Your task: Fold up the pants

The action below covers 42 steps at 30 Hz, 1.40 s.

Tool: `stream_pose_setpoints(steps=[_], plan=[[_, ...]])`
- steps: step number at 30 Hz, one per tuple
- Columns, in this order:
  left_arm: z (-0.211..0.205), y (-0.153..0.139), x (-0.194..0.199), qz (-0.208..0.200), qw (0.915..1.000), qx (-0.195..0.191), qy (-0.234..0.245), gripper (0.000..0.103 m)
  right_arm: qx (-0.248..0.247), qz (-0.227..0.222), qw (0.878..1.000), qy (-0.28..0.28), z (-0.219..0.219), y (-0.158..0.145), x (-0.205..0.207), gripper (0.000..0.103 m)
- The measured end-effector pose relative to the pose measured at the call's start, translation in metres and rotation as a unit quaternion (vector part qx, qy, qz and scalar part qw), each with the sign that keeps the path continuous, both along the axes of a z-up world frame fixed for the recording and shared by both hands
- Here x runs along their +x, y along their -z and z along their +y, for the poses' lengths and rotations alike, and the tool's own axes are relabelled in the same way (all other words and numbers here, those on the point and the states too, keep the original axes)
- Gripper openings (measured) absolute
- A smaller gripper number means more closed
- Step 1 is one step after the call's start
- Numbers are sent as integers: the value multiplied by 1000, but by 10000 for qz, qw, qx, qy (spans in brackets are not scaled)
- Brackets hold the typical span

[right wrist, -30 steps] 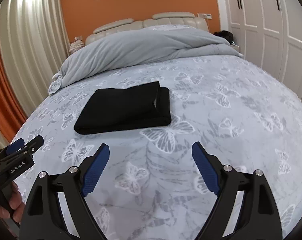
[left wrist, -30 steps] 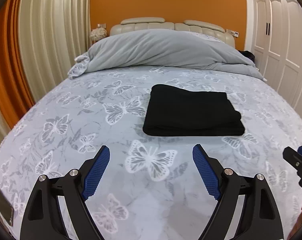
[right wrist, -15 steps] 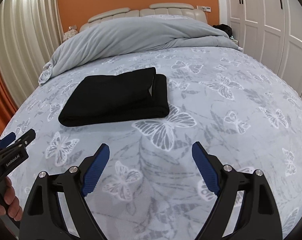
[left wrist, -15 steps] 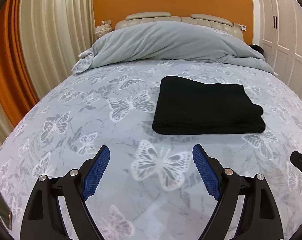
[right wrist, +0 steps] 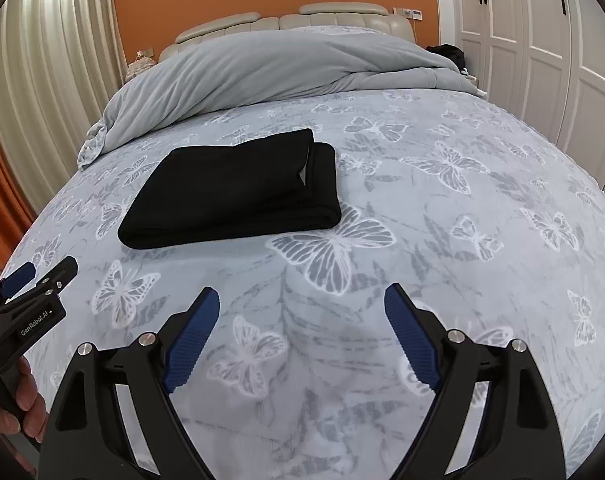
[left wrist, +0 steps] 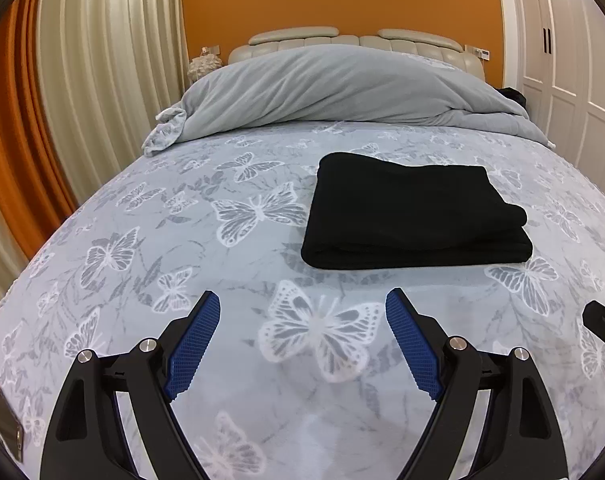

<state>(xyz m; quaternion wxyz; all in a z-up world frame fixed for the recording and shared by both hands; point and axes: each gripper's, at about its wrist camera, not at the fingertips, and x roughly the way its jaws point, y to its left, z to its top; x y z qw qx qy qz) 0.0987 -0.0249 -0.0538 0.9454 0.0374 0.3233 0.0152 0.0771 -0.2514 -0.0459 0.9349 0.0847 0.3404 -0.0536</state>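
The black pants (left wrist: 414, 212) lie folded into a thick rectangle on the butterfly-print bed cover; they also show in the right wrist view (right wrist: 234, 192). My left gripper (left wrist: 302, 336) is open and empty, above the cover a little short of the pants' near edge. My right gripper (right wrist: 300, 332) is open and empty, near and to the right of the pants. The left gripper shows at the left edge of the right wrist view (right wrist: 30, 304), held by a hand.
A bunched grey duvet (left wrist: 334, 88) lies across the head of the bed (left wrist: 142, 260). Cream and orange curtains (left wrist: 62, 80) hang on the left, white wardrobe doors (right wrist: 542, 40) stand on the right. A small dark object (left wrist: 4, 420) lies at the cover's near left edge.
Both grippers have moved closer to the folded pants and stayed open. The pants have not changed shape.
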Motion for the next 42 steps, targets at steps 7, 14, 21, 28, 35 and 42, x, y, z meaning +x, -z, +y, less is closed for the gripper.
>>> stream_pose_setpoints(steps=[7, 14, 21, 28, 35, 42], plan=[[-1, -1, -1, -52, 10000, 83, 1, 82, -19, 47, 10000, 2, 1, 3, 0, 82], [-1, 0, -2, -69, 9999, 105, -24, 82, -49, 55, 10000, -10, 6, 3, -3, 82], [0, 0, -2, -84, 9999, 131, -40, 82, -59, 63, 10000, 1, 8, 3, -3, 82], [-1, 0, -2, -85, 9999, 139, -49, 83, -78, 78, 9999, -22, 9, 3, -3, 82], [0, -1, -2, -118, 9998, 136, -19, 83, -81, 88, 9999, -37, 10, 4, -3, 83], [0, 0, -2, -140, 9998, 138, -7, 83, -118, 29, 9999, -15, 11, 6, -3, 84]])
